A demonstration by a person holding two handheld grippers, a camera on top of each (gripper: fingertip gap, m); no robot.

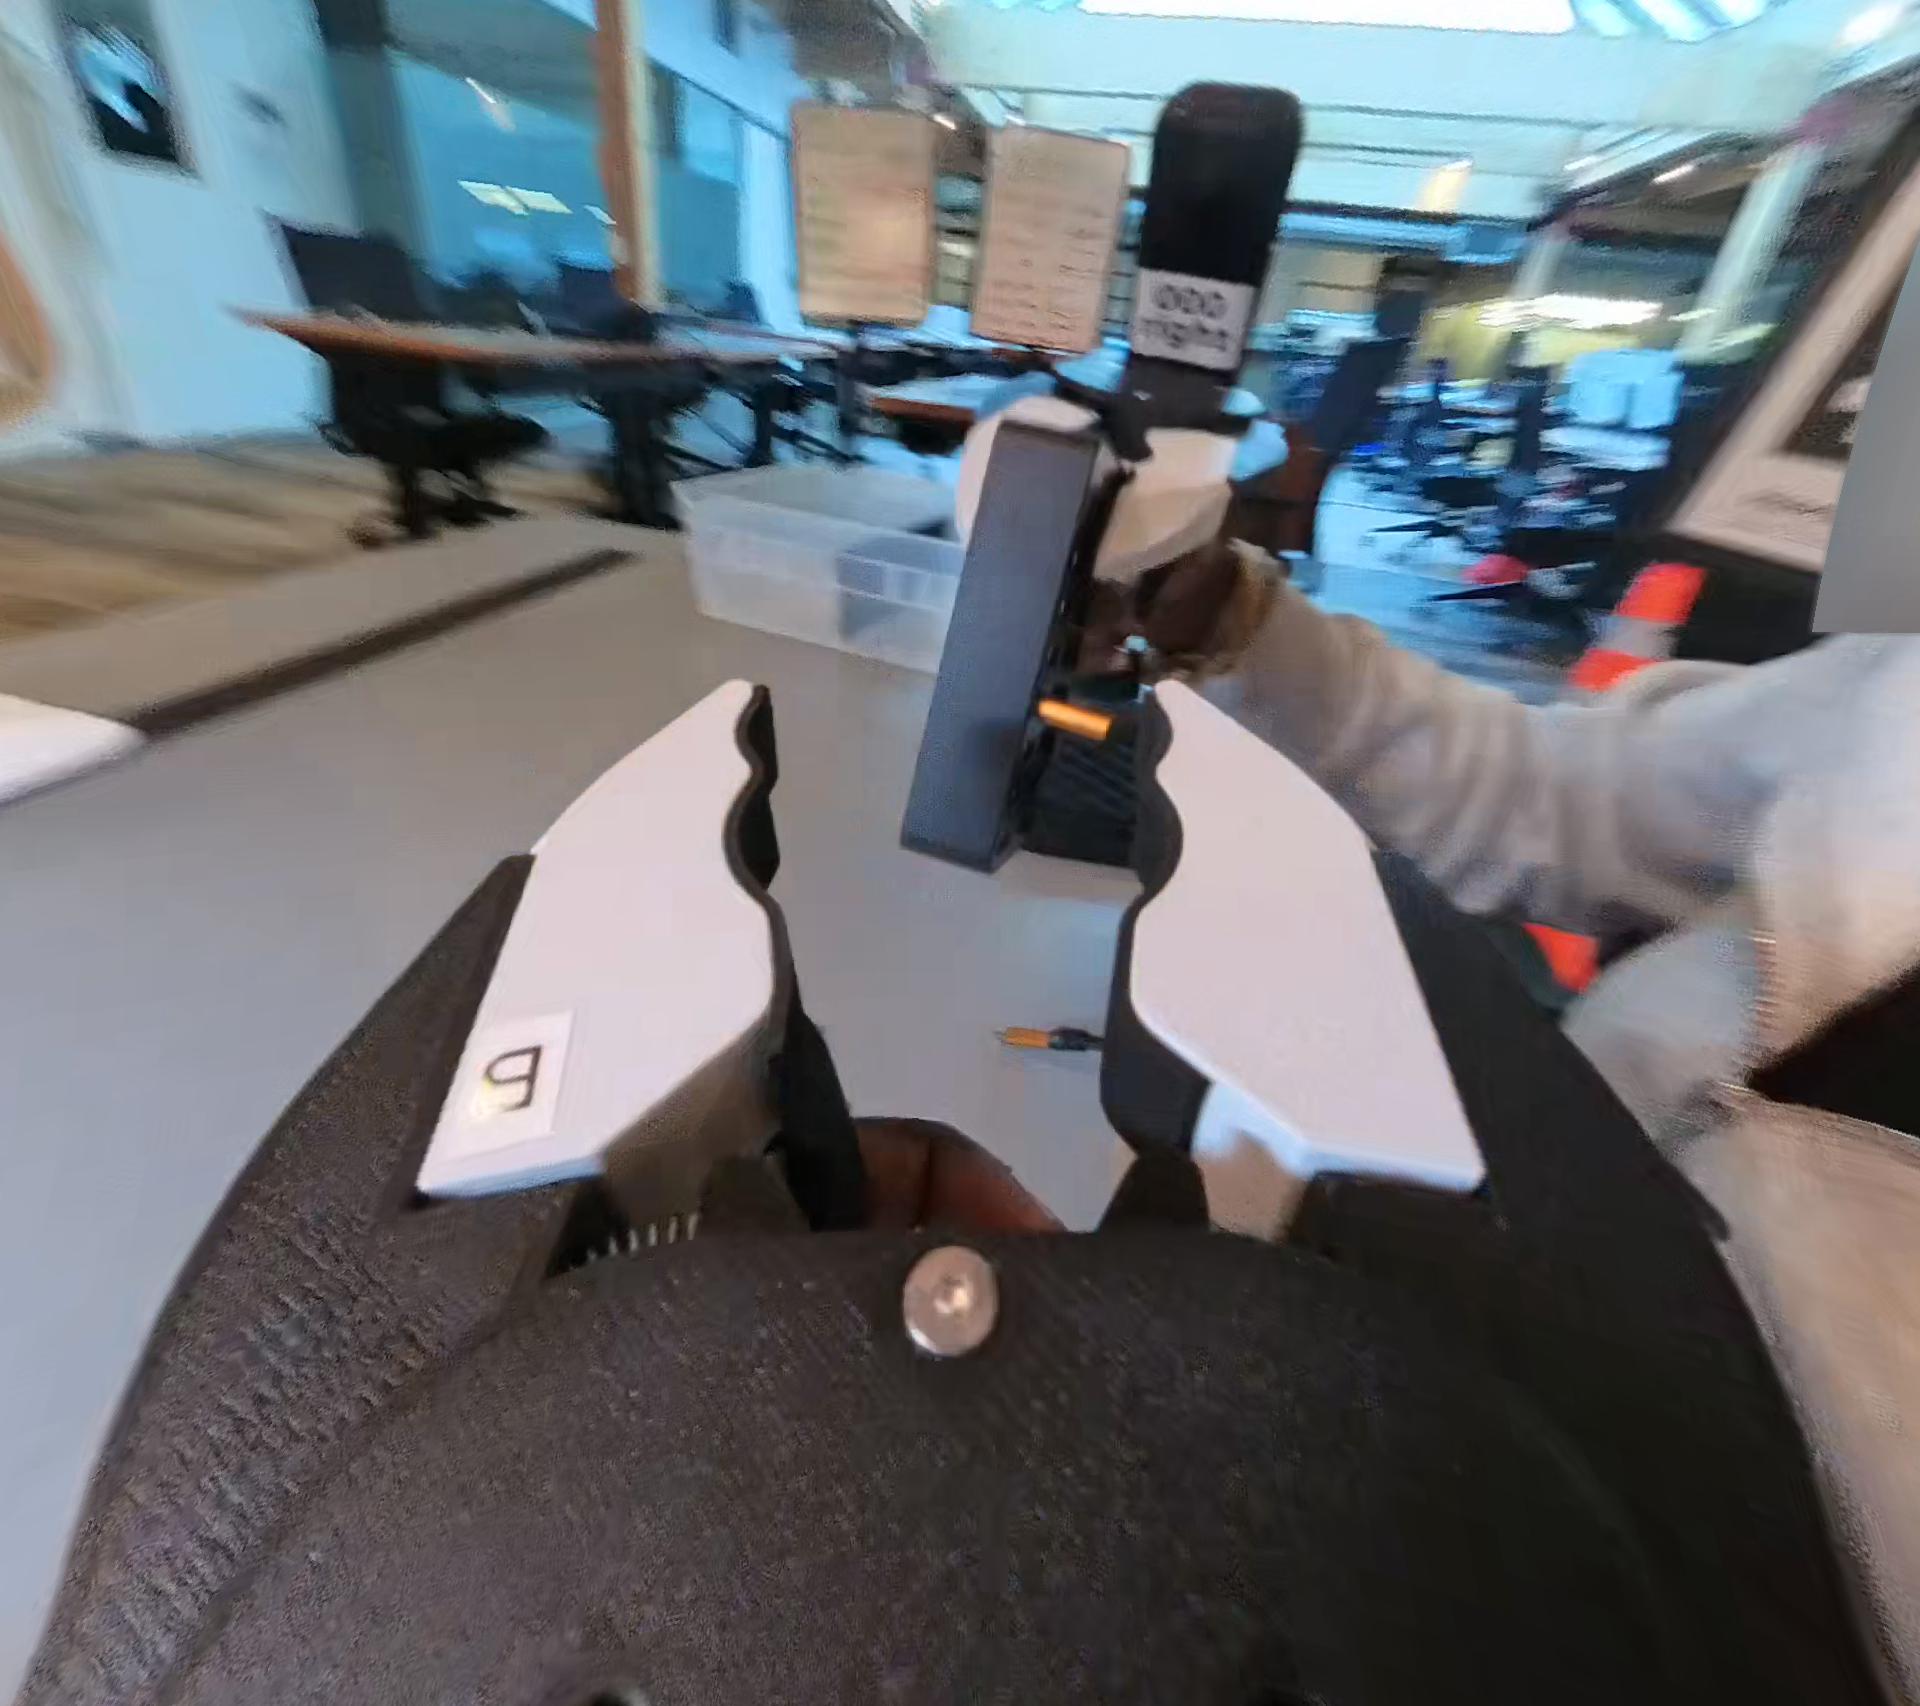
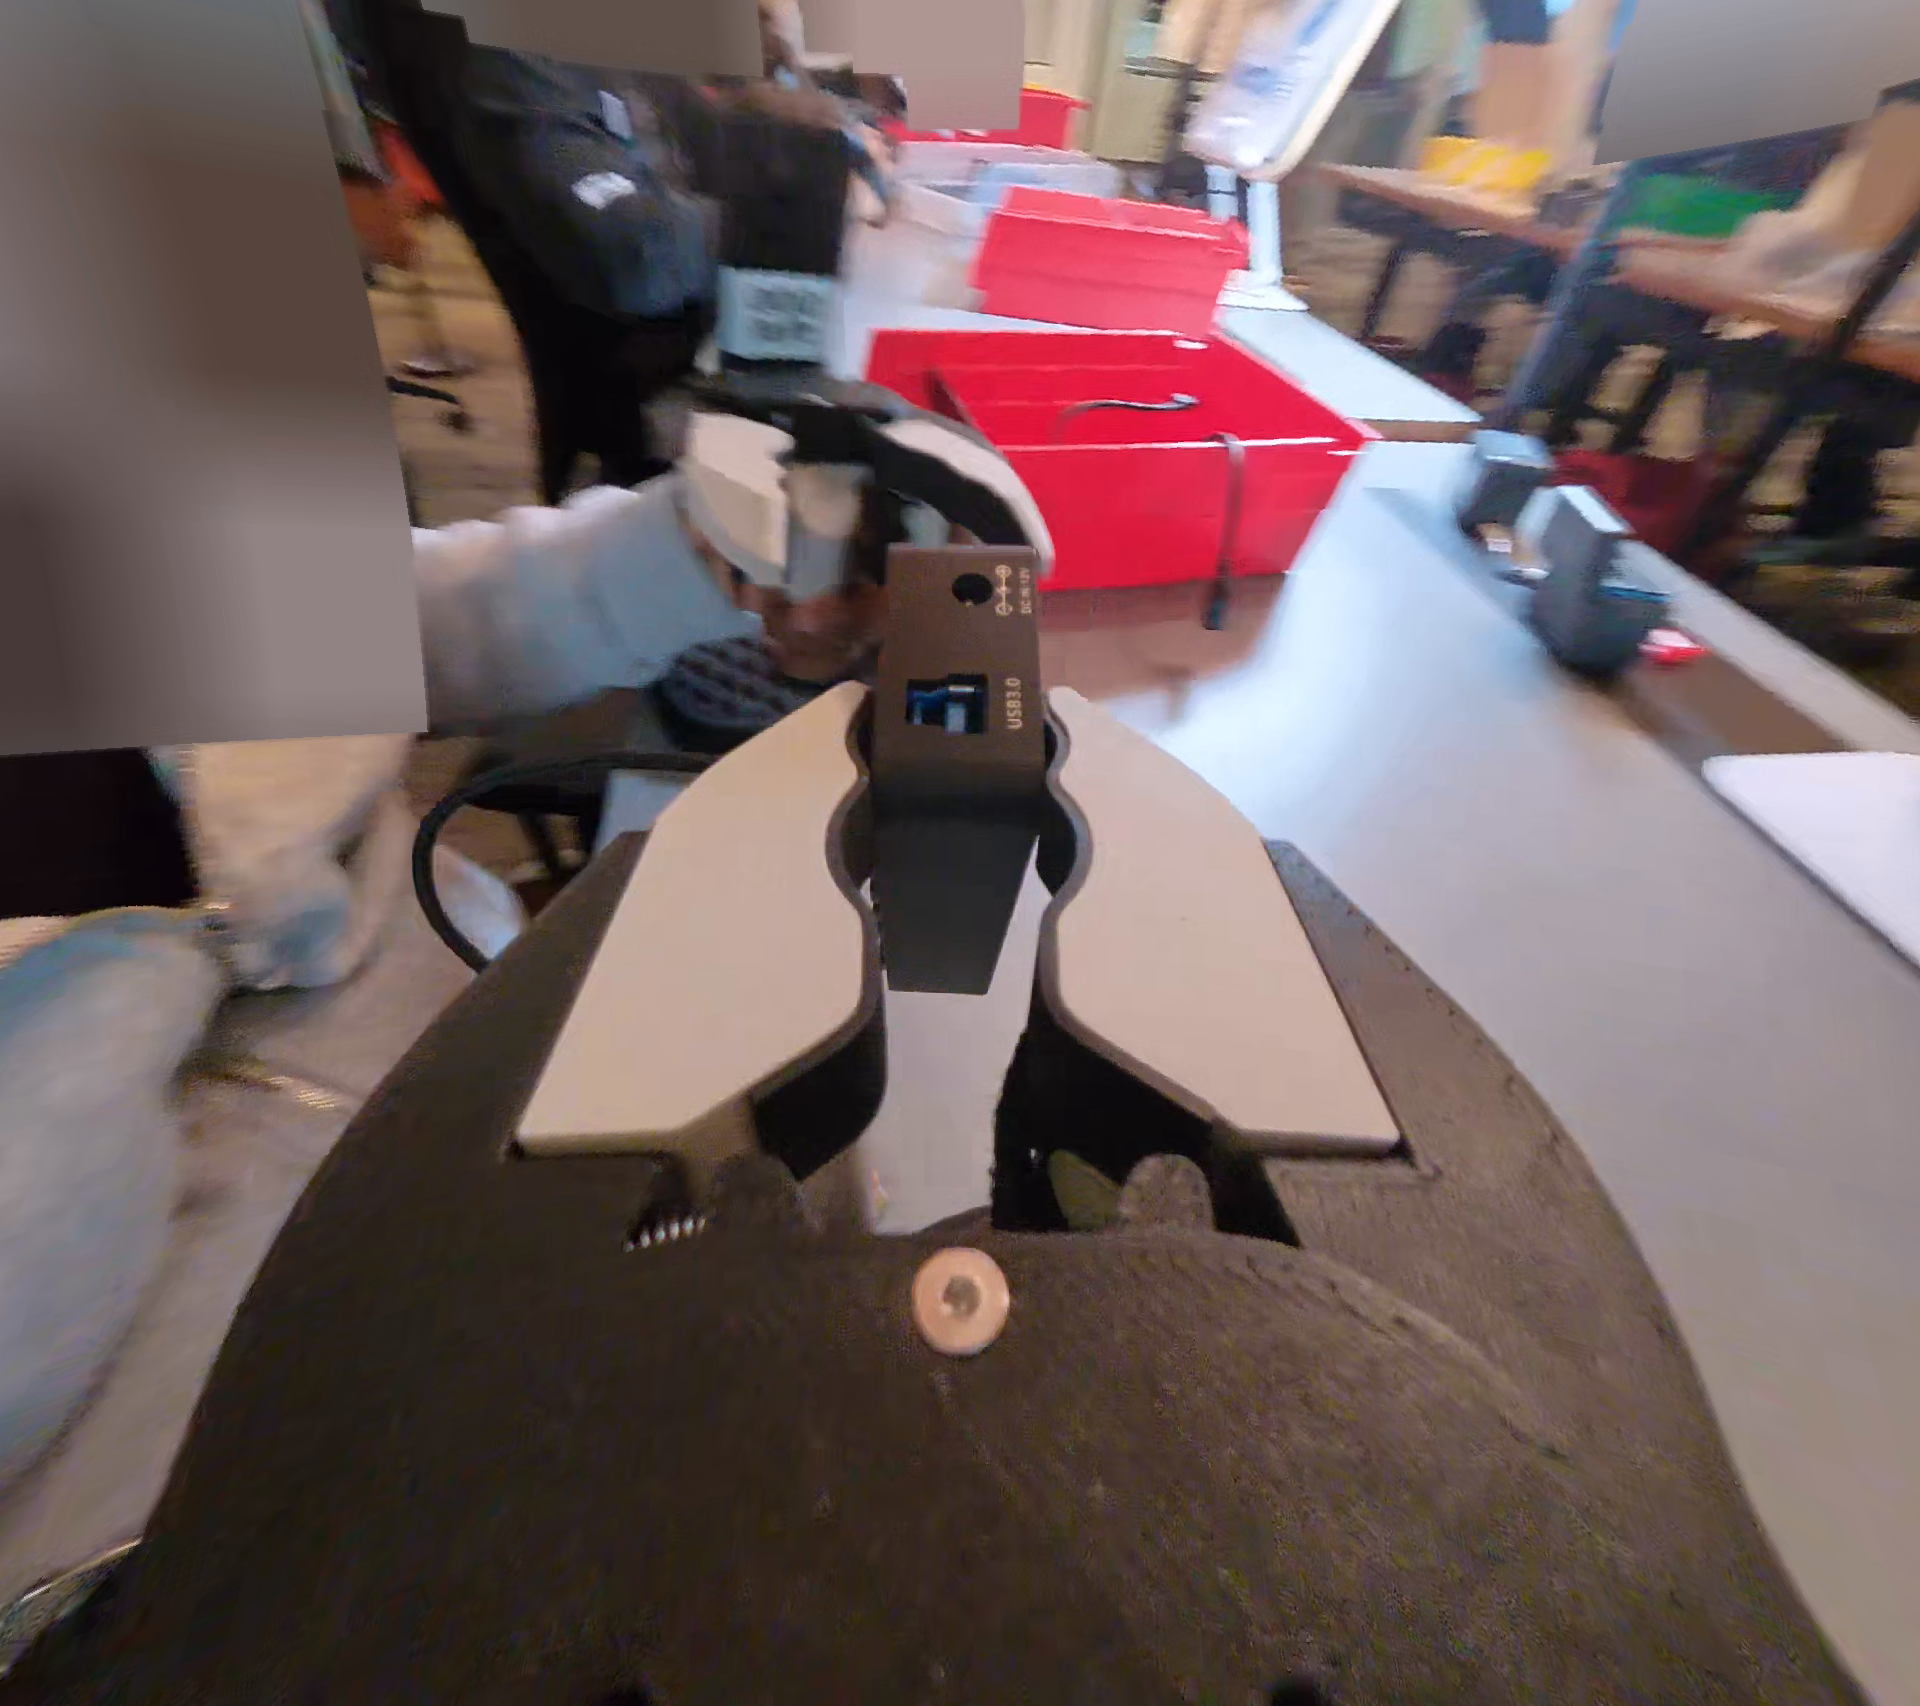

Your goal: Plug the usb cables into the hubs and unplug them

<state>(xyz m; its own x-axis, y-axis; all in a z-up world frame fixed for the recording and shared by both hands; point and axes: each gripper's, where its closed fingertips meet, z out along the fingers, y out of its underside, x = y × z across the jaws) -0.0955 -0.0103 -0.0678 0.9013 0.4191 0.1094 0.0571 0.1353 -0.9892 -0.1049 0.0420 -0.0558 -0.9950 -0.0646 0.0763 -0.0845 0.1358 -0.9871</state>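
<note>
My right gripper [image 2: 956,706] is shut on a dark grey USB hub [image 2: 951,825] and holds it above the grey table [image 2: 1455,877]. The hub's end face points away from me, with a blue USB port [image 2: 945,706] and a round socket [image 2: 971,588]. In the left wrist view the hub [image 1: 992,648] stands nearly upright in the right gripper [image 1: 1101,472]. My left gripper [image 1: 956,711] is open and empty, facing the hub from a short way off; it also shows in the right wrist view [image 2: 852,503]. No cable is in the port.
A small orange-tipped plug [image 1: 1049,1038] lies on the table [image 1: 312,929]. A clear plastic bin [image 1: 821,555] stands behind. Red bins [image 2: 1122,461] with a black cable, more dark devices [image 2: 1579,565] at right, a looped black cable [image 2: 499,815] at left, a person's white sleeve [image 1: 1507,783].
</note>
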